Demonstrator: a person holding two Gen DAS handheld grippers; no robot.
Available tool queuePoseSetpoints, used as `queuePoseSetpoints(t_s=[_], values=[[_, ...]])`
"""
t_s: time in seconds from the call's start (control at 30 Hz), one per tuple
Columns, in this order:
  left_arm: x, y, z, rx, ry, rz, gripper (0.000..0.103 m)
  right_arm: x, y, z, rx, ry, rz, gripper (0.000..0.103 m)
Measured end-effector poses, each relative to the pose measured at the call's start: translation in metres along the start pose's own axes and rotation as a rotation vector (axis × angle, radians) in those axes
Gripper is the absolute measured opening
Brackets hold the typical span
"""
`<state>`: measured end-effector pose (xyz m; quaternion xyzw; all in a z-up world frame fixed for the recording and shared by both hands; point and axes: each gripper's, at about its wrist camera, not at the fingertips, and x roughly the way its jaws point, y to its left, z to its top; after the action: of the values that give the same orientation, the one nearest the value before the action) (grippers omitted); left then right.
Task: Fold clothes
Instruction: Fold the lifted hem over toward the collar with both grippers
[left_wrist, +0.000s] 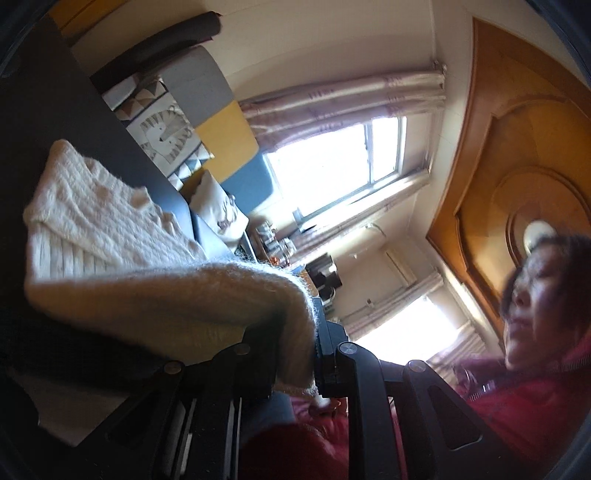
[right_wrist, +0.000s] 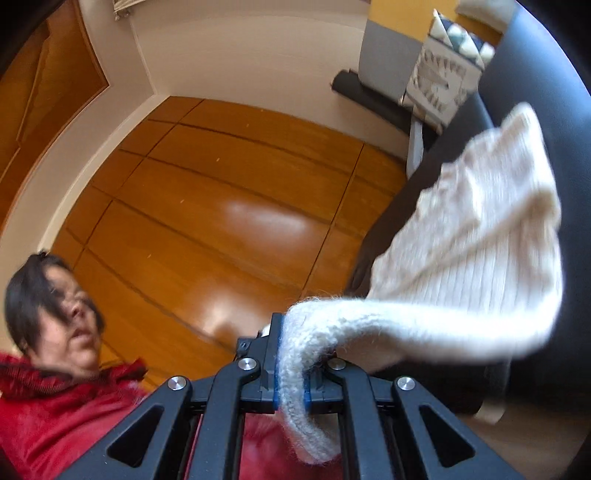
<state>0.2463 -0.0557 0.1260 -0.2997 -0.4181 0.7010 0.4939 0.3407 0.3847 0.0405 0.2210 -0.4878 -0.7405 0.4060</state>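
Observation:
A cream knitted sweater (left_wrist: 110, 221) lies partly on a dark sofa seat (left_wrist: 74, 122) and is lifted at its near edge. My left gripper (left_wrist: 295, 332) is shut on a thick fold of the sweater, which drapes over and between its fingers. My right gripper (right_wrist: 291, 354) is shut on another rolled edge of the same sweater (right_wrist: 472, 236), which stretches from the jaws up to the right over the dark seat (right_wrist: 546, 110). Both views are tilted upward and blurred.
A person in a red jacket (right_wrist: 48, 413) is close behind both grippers. Patterned cushions (left_wrist: 166, 133) lean on the sofa back. A bright window (left_wrist: 332, 162) with curtains and a wooden ceiling (right_wrist: 229, 192) fill the background.

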Motion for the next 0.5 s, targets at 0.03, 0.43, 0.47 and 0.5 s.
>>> queuePoseSetpoints(t_s=[0.03, 0.43, 0.47, 0.5], values=[[0.005, 0.008, 0.009, -0.002, -0.006, 0.007, 0.016, 0.002, -0.003, 0.01, 0.001, -0.015, -0.012, 0.006], [0.081, 0.136, 0.106, -0.111, 0.012, 0.24, 0.016, 0.076, -0.124, 0.147, 0.213, -0.085, -0.199, 0.006], [0.086, 0.147, 0.108, -0.136, 0.013, 0.254, 0.016, 0.079, -0.138, 0.152, 0.25, -0.094, -0.228, 0.006], [0.09, 0.158, 0.111, -0.162, 0.014, 0.264, 0.016, 0.082, -0.152, 0.157, 0.287, -0.102, -0.257, 0.006]])
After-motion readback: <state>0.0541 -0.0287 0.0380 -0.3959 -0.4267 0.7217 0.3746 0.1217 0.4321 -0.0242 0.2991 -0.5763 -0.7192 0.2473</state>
